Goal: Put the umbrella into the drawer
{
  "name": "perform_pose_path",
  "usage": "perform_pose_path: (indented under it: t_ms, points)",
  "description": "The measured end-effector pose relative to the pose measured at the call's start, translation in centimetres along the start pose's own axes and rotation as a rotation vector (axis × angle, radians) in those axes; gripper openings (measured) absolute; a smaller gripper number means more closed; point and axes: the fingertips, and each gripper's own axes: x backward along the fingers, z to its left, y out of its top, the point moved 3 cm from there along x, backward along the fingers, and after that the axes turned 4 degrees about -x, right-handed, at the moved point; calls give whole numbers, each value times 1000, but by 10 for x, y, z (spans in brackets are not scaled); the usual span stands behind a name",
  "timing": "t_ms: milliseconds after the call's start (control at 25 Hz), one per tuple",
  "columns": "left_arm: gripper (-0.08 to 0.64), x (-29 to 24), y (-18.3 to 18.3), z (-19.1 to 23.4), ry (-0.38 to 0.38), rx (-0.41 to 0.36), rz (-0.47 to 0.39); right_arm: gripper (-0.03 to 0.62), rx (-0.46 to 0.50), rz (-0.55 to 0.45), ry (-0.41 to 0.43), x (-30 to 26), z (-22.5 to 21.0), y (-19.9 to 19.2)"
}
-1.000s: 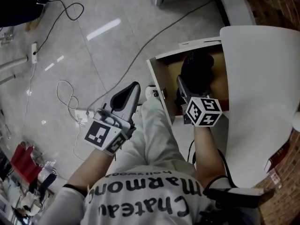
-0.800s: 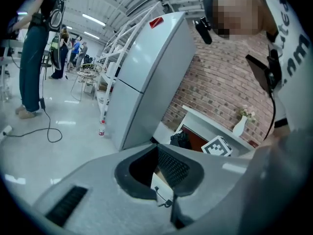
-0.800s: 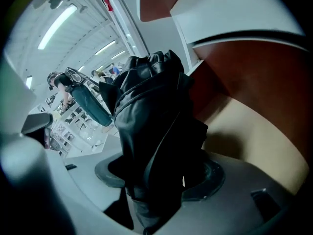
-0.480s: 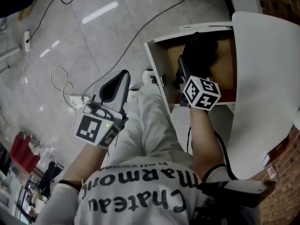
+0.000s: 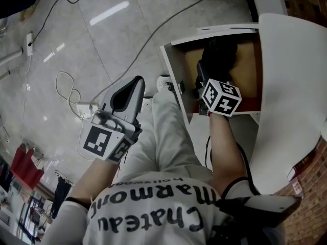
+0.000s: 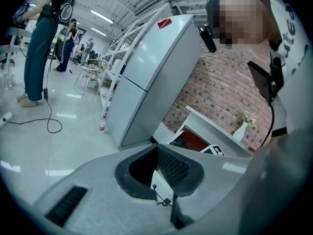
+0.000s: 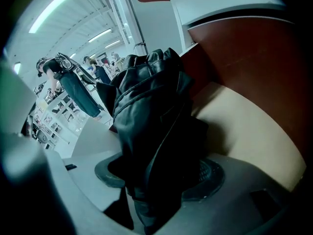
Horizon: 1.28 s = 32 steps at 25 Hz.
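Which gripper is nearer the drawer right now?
Right. The right gripper is inside the open drawer, shut on the umbrella; the left gripper hangs open over the floor, clear of the drawer.

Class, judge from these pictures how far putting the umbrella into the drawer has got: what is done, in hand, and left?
Done: the drawer stands open, and the black folded umbrella is within its walls. In hand: the right tongs are shut on the umbrella. The left tongs are open and empty, out over the floor. Left: probably let go and draw the right tongs out.
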Motion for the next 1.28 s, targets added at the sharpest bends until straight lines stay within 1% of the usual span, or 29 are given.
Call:
perform_pose_path:
  t_ms: [120,200,360,440,720,880,1040,1160,1280]
  points:
    - [15,7,-2,0,-12,12,8,285,0,0,-20,-2,-1,0]
    - [15,13,-4,2,-5,8,13,285,-6,4,-43,-2,-2,0]
    - [15,22,-7,7,24,18,9,285,-37,66,-108,-7,-11,-7]
    - [15,25,-7,8,30,23,5,285,-49,93,-124,-10,-15,-11]
    - [15,29,-5,14,55,46,-15,285,-47,106,-152,-16,-17,-12]
    - [15,33,-8,18,67,46,-18,285,-70,108,-155,-20,-20,-15]
    - [15,32,-8,17,65,64,-28,285,-76,104,-159,-22,-21,-15]
    - [15,33,-14,15,60,53,-18,285,-78,120,-167,-21,-23,-16]
    - [15,32,-14,12,64,67,-27,285,-67,143,-195,-21,-24,-16]
